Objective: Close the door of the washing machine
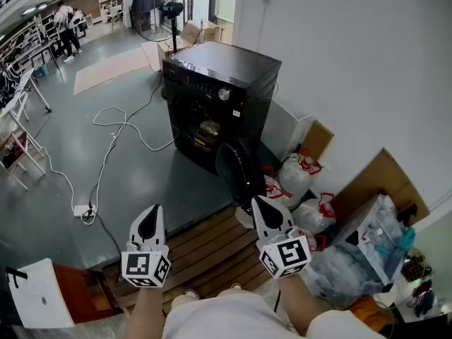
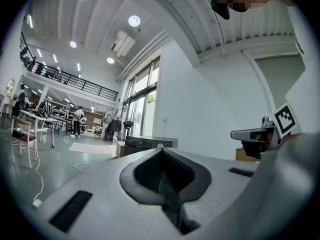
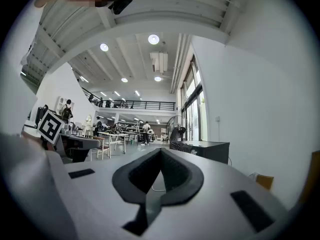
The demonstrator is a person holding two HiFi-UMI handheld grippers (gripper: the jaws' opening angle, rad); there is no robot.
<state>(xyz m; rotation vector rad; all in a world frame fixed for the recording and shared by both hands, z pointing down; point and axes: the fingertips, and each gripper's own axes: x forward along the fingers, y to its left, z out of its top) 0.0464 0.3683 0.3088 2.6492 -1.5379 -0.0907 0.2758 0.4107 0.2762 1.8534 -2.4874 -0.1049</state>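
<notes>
Left gripper (image 1: 150, 217) closed on nothing, jaws pressed together; right gripper (image 1: 263, 207) likewise closed and empty; both held level, side by side, well short of the washing machine (image 1: 219, 90), probably poised for an approach, closed jaws serving as a blunt pusher rather than a grasp; wooden slats (image 1: 212, 249) on the machine's near side; round door (image 1: 240, 169) swung wide from the machine's front, hanging toward the right gripper, so likely the handier one for the push; drum exposed, pale item (image 1: 210, 128) inside; knotted bags (image 1: 295, 176) just right of the machine; cable (image 1: 113, 129) trailing left of it; fan (image 1: 171, 9) behind it; no brand or panel lettering legible, only square markers on the gripper cubes (image 1: 145, 267).
</notes>
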